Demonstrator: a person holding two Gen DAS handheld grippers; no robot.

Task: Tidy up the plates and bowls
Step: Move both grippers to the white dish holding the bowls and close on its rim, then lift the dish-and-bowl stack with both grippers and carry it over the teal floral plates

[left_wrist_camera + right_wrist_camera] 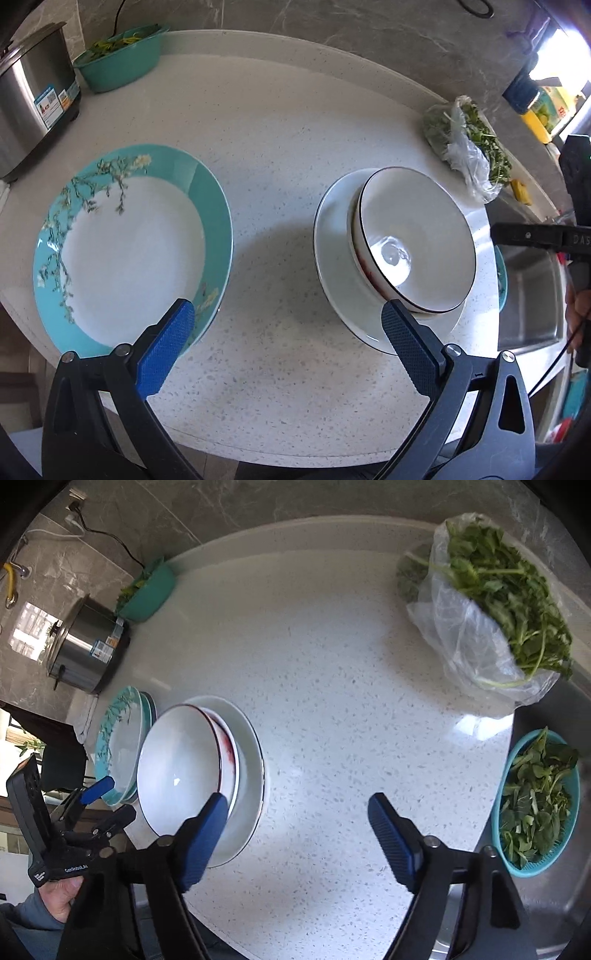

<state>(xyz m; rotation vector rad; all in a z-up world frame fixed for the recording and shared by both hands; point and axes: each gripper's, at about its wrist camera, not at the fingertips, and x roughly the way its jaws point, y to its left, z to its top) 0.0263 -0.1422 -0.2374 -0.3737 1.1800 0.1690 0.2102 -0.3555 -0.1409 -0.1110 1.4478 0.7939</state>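
with both sets of tongs spread wide and gripping nothing, we're between moves here. the left tongs (288, 314) hang open over bare speckled surface (277, 147), one pad overlapping the edge of the floral plate at nine o'clock, the other crossing the white stack at three o'clock; whether either pad touches, i can't tell. the right tongs (297, 812) gape too, with only surface between the pads and the left pad overlapping the stack's near rim.

out from there: the black-rimmed bowl (181, 764) sits nested in a second bowl with a red smear (229, 753), and both rest on a white plate (251, 746). that pile looks done. just beside it at nine o'clock in the right view lies the teal floral plate (129, 247), with at least one more teal plate showing under it.

my read: bowls gathered, plates in two piles side by side. what's left, probably, is merging or squaring those piles. further out, a bag of greens (491, 602), a teal basket of leaves (535, 801) and a steel pot (85, 650) sit well apart.
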